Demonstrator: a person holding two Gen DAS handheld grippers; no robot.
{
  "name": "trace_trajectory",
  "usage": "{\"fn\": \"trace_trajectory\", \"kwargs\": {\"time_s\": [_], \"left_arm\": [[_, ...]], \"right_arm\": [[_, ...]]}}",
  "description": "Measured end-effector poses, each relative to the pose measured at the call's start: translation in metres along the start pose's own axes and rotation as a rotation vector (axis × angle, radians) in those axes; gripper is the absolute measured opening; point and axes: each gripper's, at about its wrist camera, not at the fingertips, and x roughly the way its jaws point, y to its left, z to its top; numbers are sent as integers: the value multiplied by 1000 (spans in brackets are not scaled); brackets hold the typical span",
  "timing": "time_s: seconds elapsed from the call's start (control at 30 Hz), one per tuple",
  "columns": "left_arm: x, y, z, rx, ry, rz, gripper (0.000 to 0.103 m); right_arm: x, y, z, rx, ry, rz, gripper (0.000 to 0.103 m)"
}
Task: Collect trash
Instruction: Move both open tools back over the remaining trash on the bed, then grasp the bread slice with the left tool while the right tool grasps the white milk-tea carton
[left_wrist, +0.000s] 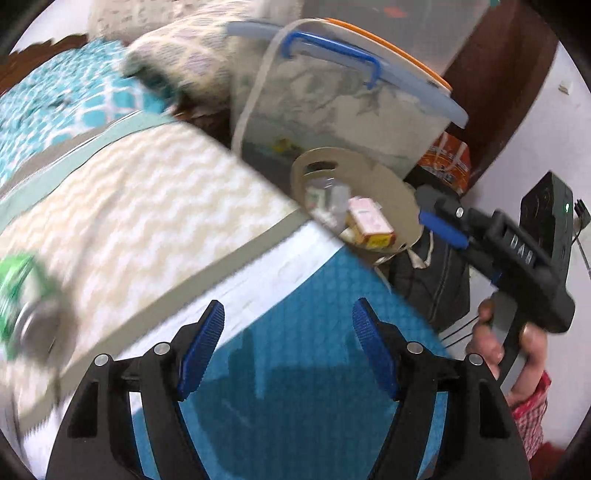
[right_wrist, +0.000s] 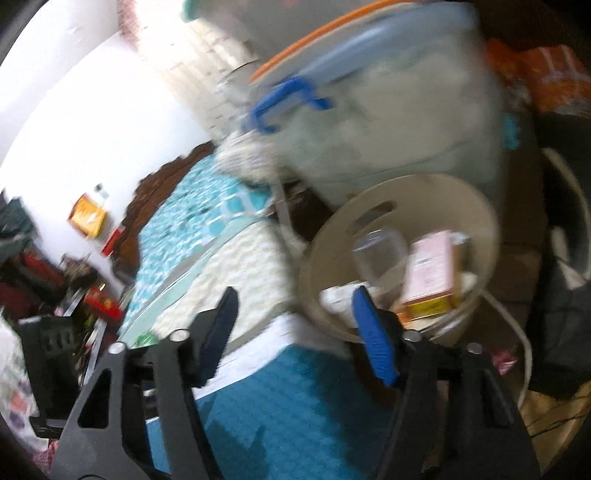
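A beige round bin (left_wrist: 384, 188) stands beside the bed corner and holds a pink and yellow carton (left_wrist: 369, 223) and a clear plastic piece (left_wrist: 338, 195). The right wrist view shows the bin (right_wrist: 332, 236), the carton (right_wrist: 430, 277) and the clear piece (right_wrist: 380, 254) up close. A green can (left_wrist: 22, 299) lies blurred on the bed at the far left. My left gripper (left_wrist: 288, 347) is open and empty over the blue mattress corner. My right gripper (right_wrist: 295, 332) is open and empty near the bin's rim; it also shows in the left wrist view (left_wrist: 436, 218).
A clear storage box (left_wrist: 343, 103) with a blue handle and orange lid stands behind the bin. A cream zigzag blanket (left_wrist: 136, 206) and teal bedding (left_wrist: 55, 99) cover the bed. A black bag (left_wrist: 432, 280) lies on the floor. Clutter (right_wrist: 55, 280) sits at the far side.
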Motion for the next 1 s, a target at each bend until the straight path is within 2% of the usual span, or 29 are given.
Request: {"fn": "trace_trajectory", "kwargs": {"time_s": [0.13, 0.33, 0.37, 0.43, 0.57, 0.63, 0.7, 0.83, 0.9, 1.0], "left_arm": [[-37, 44, -44, -44, -33, 80, 68], [-107, 119, -109, -190, -91, 188, 68], [-125, 136, -121, -226, -117, 238, 68], [-150, 165, -138, -300, -152, 291, 68], [-192, 233, -169, -510, -213, 344, 66], [-205, 256, -179, -590, -245, 328, 59], [-208, 273, -180, -621, -249, 313, 56], [-193, 284, -170, -584, -226, 278, 47], [-178, 286, -165, -569, -204, 209, 47], [-159, 278, -165, -562, -162, 149, 47]], "right_arm": [[21, 46, -19, -97, 82, 57, 45], [62, 121, -62, -213, 226, 138, 45], [67, 131, -67, -225, 244, 153, 45], [79, 155, -82, -255, 287, 192, 45], [101, 206, -117, -325, 384, 268, 45], [113, 228, -134, -354, 426, 294, 45], [122, 253, -153, -390, 470, 319, 45], [132, 278, -177, -413, 511, 334, 47], [140, 284, -185, -393, 537, 337, 47], [142, 285, -191, -384, 538, 315, 47]]}}
